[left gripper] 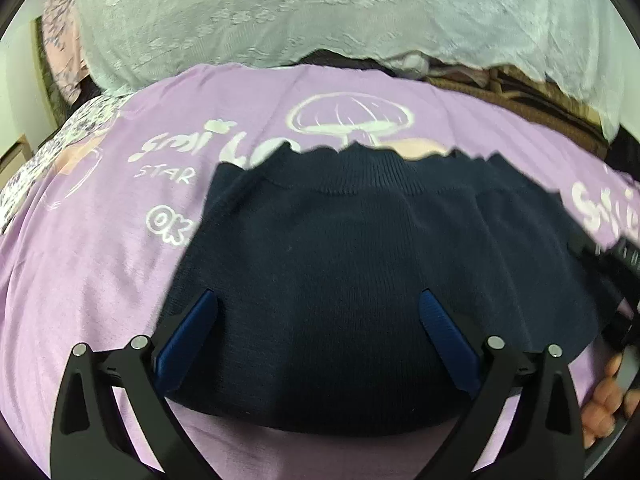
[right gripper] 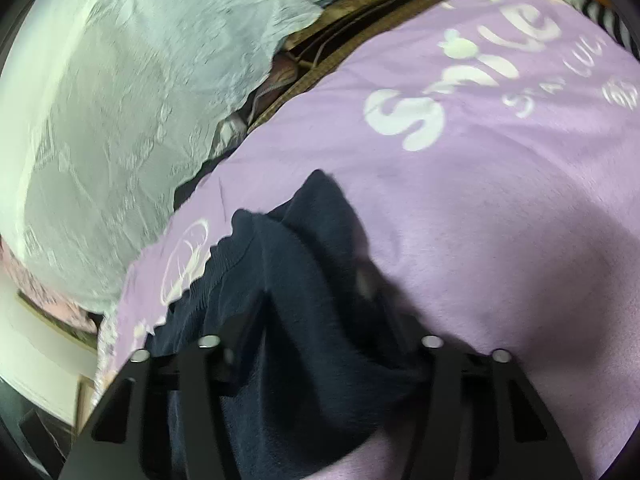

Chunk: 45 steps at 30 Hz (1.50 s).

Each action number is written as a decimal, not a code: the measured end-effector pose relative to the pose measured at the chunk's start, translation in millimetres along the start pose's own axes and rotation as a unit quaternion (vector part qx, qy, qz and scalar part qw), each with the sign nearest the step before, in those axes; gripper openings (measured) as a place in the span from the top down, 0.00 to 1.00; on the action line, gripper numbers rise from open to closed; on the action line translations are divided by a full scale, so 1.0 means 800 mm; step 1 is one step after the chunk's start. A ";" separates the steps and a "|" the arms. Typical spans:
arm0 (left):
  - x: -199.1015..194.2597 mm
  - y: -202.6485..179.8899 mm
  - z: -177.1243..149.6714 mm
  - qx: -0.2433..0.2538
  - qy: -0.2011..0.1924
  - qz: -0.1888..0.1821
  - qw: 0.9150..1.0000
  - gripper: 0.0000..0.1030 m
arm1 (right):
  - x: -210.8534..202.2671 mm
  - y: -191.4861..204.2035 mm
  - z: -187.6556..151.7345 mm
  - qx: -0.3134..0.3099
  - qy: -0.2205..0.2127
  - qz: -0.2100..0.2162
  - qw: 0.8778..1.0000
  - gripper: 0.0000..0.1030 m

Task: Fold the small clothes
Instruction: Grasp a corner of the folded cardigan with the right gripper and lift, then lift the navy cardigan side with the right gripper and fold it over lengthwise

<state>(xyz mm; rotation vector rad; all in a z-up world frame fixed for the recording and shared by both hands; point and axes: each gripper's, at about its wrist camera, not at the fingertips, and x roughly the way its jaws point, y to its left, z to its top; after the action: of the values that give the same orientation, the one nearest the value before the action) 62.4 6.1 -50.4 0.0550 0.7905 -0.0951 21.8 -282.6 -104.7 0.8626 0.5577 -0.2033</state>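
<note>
A navy knit sweater (left gripper: 340,280) lies flat on a lilac printed sheet (left gripper: 100,280), collar away from me. My left gripper (left gripper: 318,294) hovers over its near hem with the blue pads (left gripper: 192,328) spread wide and nothing between them. At the right edge of the left wrist view, my right gripper (left gripper: 612,256) reaches onto the sweater's side. In the right wrist view the navy sweater (right gripper: 304,320) is bunched into a raised fold between the jaws of the right gripper (right gripper: 324,304). The dark fingers blur into the cloth, so their contact is unclear.
A white lace cloth (left gripper: 280,12) is heaped behind the sheet, with brown fabric (left gripper: 520,92) beside it. A floral cloth (left gripper: 60,140) lies at the left. A person's hand (left gripper: 604,392) holds the right gripper's handle at the lower right.
</note>
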 end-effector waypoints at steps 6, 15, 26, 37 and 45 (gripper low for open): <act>-0.011 -0.035 0.034 0.022 -0.024 -0.002 0.999 0.05 | 0.004 -0.004 0.005 0.005 0.002 0.015 1.000 0.54; 0.022 -0.111 0.037 0.078 0.015 0.009 0.997 0.05 | 0.001 -0.009 0.008 0.020 0.011 0.049 0.999 0.67; 0.052 -0.171 0.079 0.104 0.021 0.021 0.994 0.05 | -0.017 0.009 0.012 -0.009 -0.003 0.081 0.997 0.74; 0.035 -0.136 0.083 0.072 0.007 -0.017 0.997 0.06 | -0.035 0.051 0.004 -0.067 -0.013 0.091 0.994 0.76; 0.048 -0.105 0.081 0.072 0.017 -0.017 0.997 0.06 | -0.050 0.088 -0.015 -0.111 -0.022 0.086 0.990 0.76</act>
<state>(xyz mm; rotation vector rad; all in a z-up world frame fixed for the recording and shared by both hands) 126.1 -85.8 -33.2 0.1791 0.8171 -0.1841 10.8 -230.5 -42.3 0.6830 0.4515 -0.0016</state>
